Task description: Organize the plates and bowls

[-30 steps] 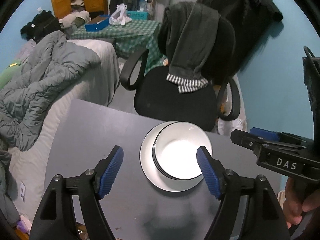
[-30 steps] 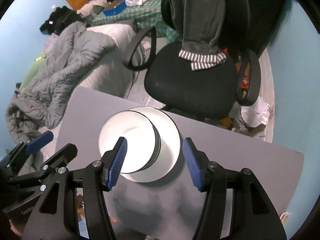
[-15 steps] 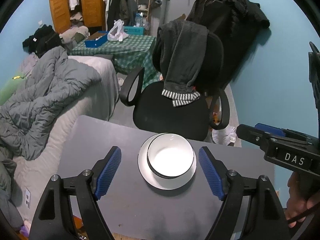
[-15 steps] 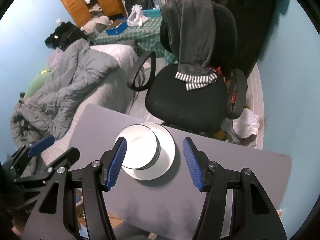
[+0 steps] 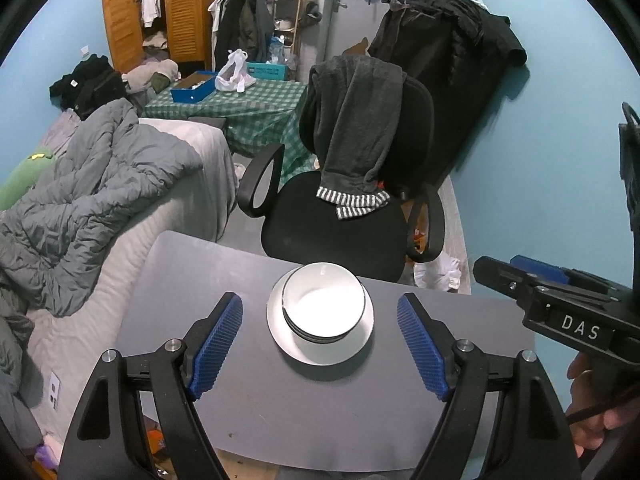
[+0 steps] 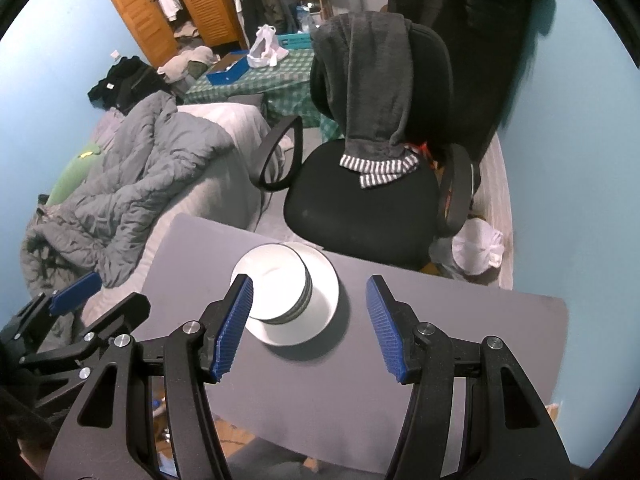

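Bowls (image 5: 323, 307) stacked on a plate (image 5: 280, 334) on the table (image 5: 192, 280), chair (image 5: 332, 220) behind.

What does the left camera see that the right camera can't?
Only the left wrist view shows a hand under the right gripper, with DAS written on it. Only the right wrist view shows the left gripper from the side. Both show the bowls stacked on a plate, the table and the chair.

— What is seen beyond the grey table (image 5: 248, 392)?
— A black office chair (image 5: 332, 220) is draped with dark trousers (image 5: 356, 120); a rumpled grey duvet (image 5: 92, 192) is spread over the bed (image 5: 188, 200).
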The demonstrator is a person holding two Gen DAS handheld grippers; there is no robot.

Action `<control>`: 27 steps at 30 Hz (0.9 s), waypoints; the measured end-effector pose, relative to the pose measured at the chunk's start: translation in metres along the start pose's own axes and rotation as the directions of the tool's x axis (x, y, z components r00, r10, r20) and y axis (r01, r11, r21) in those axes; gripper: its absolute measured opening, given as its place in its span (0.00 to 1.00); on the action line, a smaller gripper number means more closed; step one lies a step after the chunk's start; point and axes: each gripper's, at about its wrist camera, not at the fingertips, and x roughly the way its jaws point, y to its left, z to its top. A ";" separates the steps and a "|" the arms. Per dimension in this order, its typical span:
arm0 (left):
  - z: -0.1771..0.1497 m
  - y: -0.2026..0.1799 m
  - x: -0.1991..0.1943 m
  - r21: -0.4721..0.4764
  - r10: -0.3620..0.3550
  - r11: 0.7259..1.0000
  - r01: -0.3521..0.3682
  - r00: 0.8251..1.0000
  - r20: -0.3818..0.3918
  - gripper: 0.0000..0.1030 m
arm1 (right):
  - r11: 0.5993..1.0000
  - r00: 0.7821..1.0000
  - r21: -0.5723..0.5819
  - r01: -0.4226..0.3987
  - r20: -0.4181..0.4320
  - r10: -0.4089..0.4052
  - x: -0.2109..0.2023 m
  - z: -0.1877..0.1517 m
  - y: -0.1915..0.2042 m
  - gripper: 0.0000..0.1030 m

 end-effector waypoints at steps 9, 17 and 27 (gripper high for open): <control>-0.017 -0.017 -0.012 -0.038 0.004 0.999 -0.003 1.000 0.006 0.79 | 1.000 1.000 -0.009 0.003 0.009 -0.003 -0.019 -0.014 -0.011 0.56; -0.027 -0.030 -0.023 -0.095 0.010 0.995 -0.008 1.000 0.023 0.79 | 0.998 1.000 -0.055 -0.017 0.011 0.018 -0.034 -0.022 -0.019 0.56; -0.026 -0.030 -0.037 -0.074 0.032 0.997 -0.028 0.998 0.048 0.79 | 0.998 1.000 -0.051 -0.021 0.019 0.022 -0.039 -0.023 -0.016 0.56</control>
